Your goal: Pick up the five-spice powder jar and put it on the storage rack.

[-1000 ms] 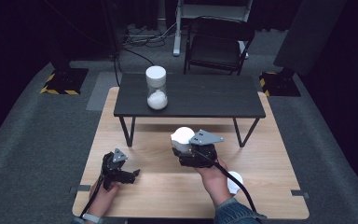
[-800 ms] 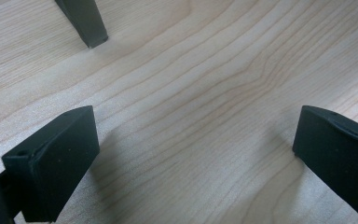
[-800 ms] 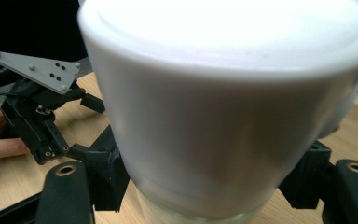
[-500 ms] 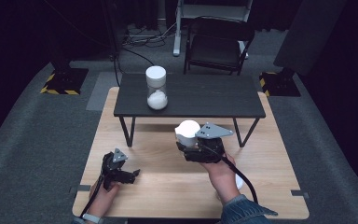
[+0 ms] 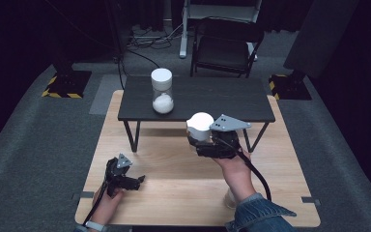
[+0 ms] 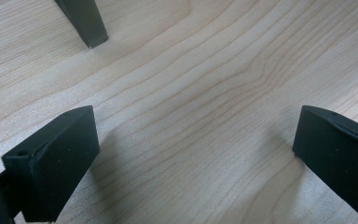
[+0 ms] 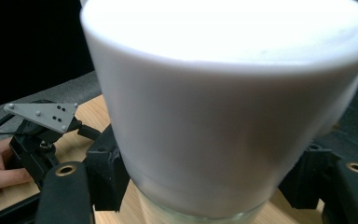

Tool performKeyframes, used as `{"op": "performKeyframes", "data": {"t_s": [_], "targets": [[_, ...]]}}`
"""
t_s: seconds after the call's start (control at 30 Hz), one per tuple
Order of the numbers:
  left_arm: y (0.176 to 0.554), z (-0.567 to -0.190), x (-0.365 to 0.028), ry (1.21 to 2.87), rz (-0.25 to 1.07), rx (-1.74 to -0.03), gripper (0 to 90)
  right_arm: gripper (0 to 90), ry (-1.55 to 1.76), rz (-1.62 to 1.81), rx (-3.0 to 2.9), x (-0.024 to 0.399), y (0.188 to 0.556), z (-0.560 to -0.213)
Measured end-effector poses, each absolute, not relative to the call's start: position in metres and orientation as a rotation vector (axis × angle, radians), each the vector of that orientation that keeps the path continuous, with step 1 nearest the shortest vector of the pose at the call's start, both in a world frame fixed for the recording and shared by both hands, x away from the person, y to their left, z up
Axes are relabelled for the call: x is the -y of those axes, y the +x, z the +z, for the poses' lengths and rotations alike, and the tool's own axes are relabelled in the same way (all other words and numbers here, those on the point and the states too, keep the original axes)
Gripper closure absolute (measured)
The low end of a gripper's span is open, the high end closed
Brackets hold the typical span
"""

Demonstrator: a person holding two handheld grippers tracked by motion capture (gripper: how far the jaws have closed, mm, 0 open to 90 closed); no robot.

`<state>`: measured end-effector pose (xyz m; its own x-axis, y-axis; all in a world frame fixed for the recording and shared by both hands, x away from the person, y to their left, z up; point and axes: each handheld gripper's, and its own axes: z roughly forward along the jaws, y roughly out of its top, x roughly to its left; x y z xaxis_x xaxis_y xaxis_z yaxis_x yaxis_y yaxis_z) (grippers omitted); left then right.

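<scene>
A pale wooden table [image 5: 174, 188] fills the lower middle of the high view, with a low black table [image 5: 222, 99] standing across its far edge at the frame's centre and a black chair [image 5: 227, 46] on the grey floor behind it at top centre. On the black table, left of centre, stands a clear jar [image 5: 162, 91] with a white lid and white grains in its bottom half. Just right of centre, the right gripper [image 5: 200, 141] is held above the wooden table, close to the black table's near edge, its jaws clamped on the sides of a white-lidded jar [image 5: 200, 126]; the right gripper view has that jar's white lid [image 7: 223, 93] bulging across most of the frame, with a strip of glass under it at the bottom edge and the black pads pressed against it on either side. At lower left of the high view, the left gripper [image 5: 134, 181] lies on the wooden table in the person's hand, well apart from both jars; its own view looks at bare wood grain with the jaws spread wide and nothing between them, and one leg [image 6: 85, 21] of the black table at upper left.
</scene>
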<state>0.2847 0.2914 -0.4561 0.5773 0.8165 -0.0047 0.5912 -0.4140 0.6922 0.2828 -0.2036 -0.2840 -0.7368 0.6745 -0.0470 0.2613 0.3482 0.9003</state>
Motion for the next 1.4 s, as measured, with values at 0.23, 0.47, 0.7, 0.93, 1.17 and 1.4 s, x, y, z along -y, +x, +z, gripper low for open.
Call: {"op": "performKeyframes", "data": {"t_s": [0.23,0.47,0.7,0.93,1.17,1.4], "targets": [[0.285,-0.456,-0.291,2.151,0.443,-1.117,0.2,30.7,0.817,1.372,-2.201,0.206,0.284,-0.275],[0.285,-0.456,-0.291,2.151,0.444,-1.116,0.2,30.7,0.814,1.373,-2.192,0.209,0.285,-0.267],[0.285,-0.456,-0.291,2.153,0.444,-1.116,0.2,30.7,0.808,1.379,-2.182,0.21,0.289,-0.258],[0.285,-0.456,-0.291,2.152,0.443,-1.116,0.2,30.7,0.808,1.384,-2.186,0.209,0.295,-0.249],[0.285,-0.456,-0.291,2.152,0.447,-1.115,0.2,30.7,0.817,1.373,-2.185,0.212,0.303,-0.237],[0.285,-0.456,-0.291,2.154,0.452,-1.112,0.2,30.7,0.806,1.364,-2.17,0.212,0.31,-0.225]]}}
